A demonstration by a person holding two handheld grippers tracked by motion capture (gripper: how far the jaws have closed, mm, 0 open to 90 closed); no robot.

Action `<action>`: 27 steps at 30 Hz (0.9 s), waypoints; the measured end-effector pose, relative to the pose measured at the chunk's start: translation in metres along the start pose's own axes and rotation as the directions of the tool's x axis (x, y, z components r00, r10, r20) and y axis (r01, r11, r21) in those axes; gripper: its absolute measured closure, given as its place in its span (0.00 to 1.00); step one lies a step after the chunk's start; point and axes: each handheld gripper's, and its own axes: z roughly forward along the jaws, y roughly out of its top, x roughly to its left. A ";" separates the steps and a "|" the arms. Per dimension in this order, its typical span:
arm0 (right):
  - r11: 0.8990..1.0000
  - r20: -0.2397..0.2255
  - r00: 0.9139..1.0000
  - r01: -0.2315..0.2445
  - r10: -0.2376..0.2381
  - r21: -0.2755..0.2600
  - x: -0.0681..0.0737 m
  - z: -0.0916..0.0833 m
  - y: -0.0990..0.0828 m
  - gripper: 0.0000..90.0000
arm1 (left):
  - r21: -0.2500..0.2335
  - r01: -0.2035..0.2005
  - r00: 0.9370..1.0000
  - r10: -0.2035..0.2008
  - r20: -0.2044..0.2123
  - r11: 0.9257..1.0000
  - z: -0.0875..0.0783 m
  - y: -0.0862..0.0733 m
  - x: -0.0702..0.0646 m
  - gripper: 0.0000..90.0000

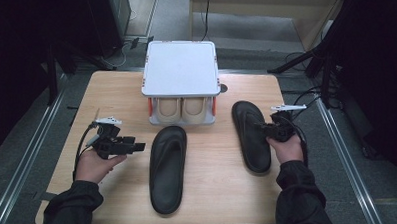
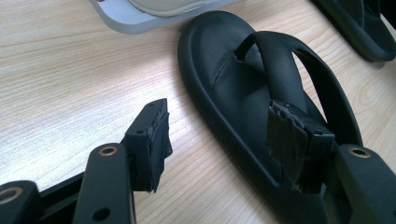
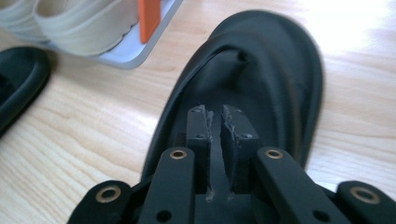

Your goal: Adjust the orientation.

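Two black flip-flops lie on the wooden table (image 1: 214, 191). The left flip-flop (image 1: 167, 168) (image 2: 210, 46) is in the middle, toe towards the rack. My left gripper (image 1: 137, 146) (image 2: 218, 112) hovers at its left side, open wide, with one jaw over the strap and the other over bare wood. The right flip-flop (image 1: 251, 135) (image 3: 275, 60) lies further right. My right gripper (image 1: 263, 125) (image 3: 215, 112) sits over its strap area. Its pads (image 3: 201, 123) stand a narrow slit apart, and I see nothing pressed between them.
A small grey shoe rack (image 1: 180, 75) (image 3: 121, 53) with orange posts stands at the back centre, with a pair of beige shoes (image 1: 181, 110) (image 3: 79, 23) on its lower shelf. The left flip-flop's edge (image 3: 18, 79) shows at the left of the right gripper view. Cables and stands surround the table.
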 end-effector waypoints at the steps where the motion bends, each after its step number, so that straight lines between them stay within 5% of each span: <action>1: 1.000 0.011 1.000 0.001 -0.001 -0.008 -0.002 -0.002 0.001 0.90 | 0.000 0.001 1.000 -0.001 0.001 1.000 0.000 0.000 0.000 0.45; 9: 0.999 0.064 0.998 -0.026 0.028 -0.031 -0.023 -0.002 0.002 0.76 | 0.002 -0.007 1.000 0.007 -0.001 1.000 -0.001 -0.004 -0.002 0.44; 27: 0.996 0.074 0.996 -0.048 0.043 0.075 -0.033 0.032 0.000 0.77 | 0.002 -0.001 1.000 0.001 -0.012 1.000 -0.005 -0.014 -0.005 0.44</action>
